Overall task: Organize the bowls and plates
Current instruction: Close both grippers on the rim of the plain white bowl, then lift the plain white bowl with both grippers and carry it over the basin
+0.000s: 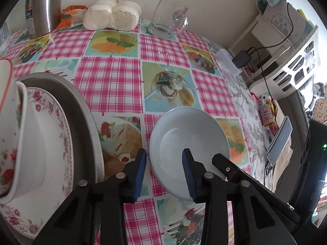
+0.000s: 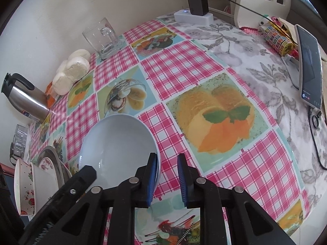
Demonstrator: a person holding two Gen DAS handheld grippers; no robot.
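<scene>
Left wrist view: the left gripper (image 1: 164, 172) is open, its two blue-padded fingers straddling the near-left rim of the pale blue-grey shallow ceramic bowl (image 1: 189, 136). One finger sits over the bowl's inside, the other outside on the pink checked fruit-print tablecloth (image 1: 110, 77); nothing is clamped. Left of the bowl stands the stack: a round metal tray (image 1: 81, 110) carrying a white plate with pink floral border (image 1: 59, 122), with strawberry-print white bowls (image 1: 10, 134) on top. Far beyond the bowl, by the wall, a clear glass mug (image 1: 167, 18) and a steel thermos jug (image 1: 41, 6).

Right wrist view: the right gripper (image 2: 167, 180) is also open, jaws apart, one pad at the bowl's (image 2: 116, 143) near-right rim and seemingly touching it (cannot confirm), the other over bare tablecloth. The second black tool (image 2: 71, 187) shows at the bowl's left. A phone (image 2: 309, 67) leans well to the right of the bowl.

Judgement: step in hand is taking up the bowl for stacking. Next move calls for closing one gripper squarely on the rim, then lifting level toward the tray stack (thin rim may slip).
</scene>
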